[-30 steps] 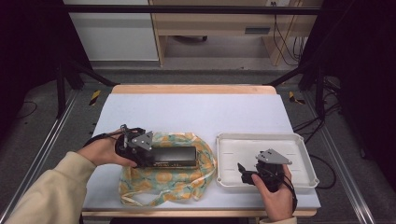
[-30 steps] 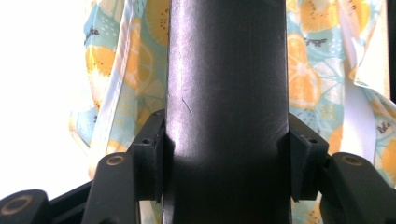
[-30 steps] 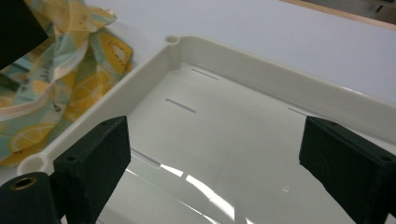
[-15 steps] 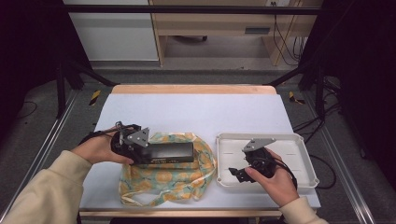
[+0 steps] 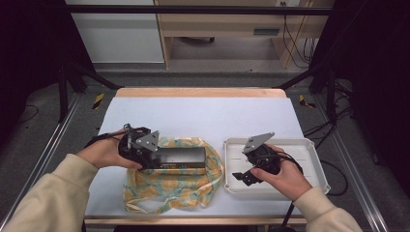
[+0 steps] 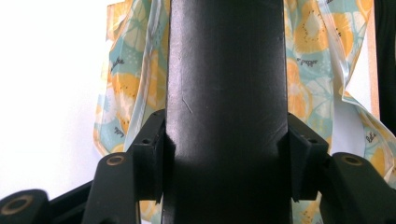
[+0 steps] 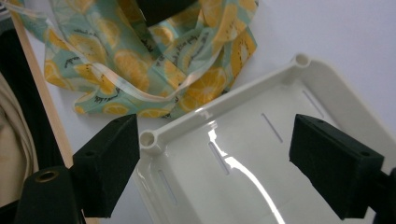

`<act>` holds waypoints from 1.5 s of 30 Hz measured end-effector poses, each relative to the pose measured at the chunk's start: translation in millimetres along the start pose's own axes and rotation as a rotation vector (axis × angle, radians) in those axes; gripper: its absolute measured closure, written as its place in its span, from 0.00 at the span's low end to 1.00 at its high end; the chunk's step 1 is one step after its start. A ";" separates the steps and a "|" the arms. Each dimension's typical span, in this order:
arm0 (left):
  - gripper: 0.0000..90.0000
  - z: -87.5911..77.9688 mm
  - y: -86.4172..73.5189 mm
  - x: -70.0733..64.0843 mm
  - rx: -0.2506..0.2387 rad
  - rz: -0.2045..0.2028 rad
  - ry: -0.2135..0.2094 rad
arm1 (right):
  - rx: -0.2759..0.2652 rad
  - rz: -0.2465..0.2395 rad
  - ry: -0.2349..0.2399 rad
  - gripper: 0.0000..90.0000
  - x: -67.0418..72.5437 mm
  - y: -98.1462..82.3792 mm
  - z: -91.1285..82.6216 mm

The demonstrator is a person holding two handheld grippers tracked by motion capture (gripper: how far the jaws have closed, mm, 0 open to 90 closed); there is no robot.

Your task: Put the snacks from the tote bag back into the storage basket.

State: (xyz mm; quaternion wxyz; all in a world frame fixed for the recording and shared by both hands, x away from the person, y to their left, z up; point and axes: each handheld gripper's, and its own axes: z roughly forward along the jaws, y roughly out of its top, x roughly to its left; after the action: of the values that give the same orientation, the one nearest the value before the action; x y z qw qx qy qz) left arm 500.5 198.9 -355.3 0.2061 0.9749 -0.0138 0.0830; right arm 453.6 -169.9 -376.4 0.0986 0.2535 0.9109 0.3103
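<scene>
A long black box (image 5: 180,157) lies on a cloth bag (image 5: 169,188) printed with citrus slices, at the front left of the table. My left gripper (image 5: 153,161) is shut on the box's left end; in the left gripper view both pads (image 6: 152,158) press on the sides of the black box (image 6: 226,93). My right gripper (image 5: 241,176) hovers over the left front part of a white tray (image 5: 309,159), pointing towards the bag. Its jaws have just been closing a little but stand open, with nothing between them. In the right gripper view, the right gripper (image 7: 224,158) looks across the tray (image 7: 261,186) at the cloth bag (image 7: 130,60).
The table top (image 5: 203,116) is pale, with a wooden strip along its far edge. Shallow slots mark the tray's floor. Dark frame rails run along both sides of the table. The person's sleeves come in from the bottom.
The right hand has risen and moved left over the tray, turning its gripper towards the bag. The left hand and the black box have stayed put.
</scene>
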 end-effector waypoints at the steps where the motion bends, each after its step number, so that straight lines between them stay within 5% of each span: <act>1: 0.47 0.5 1.3 -0.4 0.005 0.003 0.000 | 0.004 -0.022 -0.008 0.18 1.2 5.3 -2.4; 6: 0.47 0.8 7.4 -0.8 0.008 0.003 -0.007 | 0.018 -0.117 -0.038 0.13 4.9 25.4 -9.0; 12: 0.47 0.2 19.7 -2.6 0.020 0.027 -0.011 | 0.056 -0.215 -0.013 0.15 6.4 44.2 -11.3; 27: 0.47 -1.3 36.6 -3.5 0.043 0.028 -0.018 | 0.078 -0.260 0.028 0.14 12.0 58.3 -14.7; 30: 0.47 2.2 39.8 -5.7 0.058 0.040 -0.020 | 0.056 -0.289 -0.013 0.19 13.3 61.5 -14.8; 45: 0.47 10.7 53.4 -6.2 0.046 0.051 -0.029 | 0.089 -0.300 0.065 0.09 12.6 65.3 -4.2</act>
State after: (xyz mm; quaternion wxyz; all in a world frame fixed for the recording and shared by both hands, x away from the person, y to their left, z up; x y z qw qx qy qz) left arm 492.8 145.7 -344.7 0.1814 0.9798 -0.0397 0.0741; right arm 467.7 -121.1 -333.2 0.1032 0.1086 0.9540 0.2595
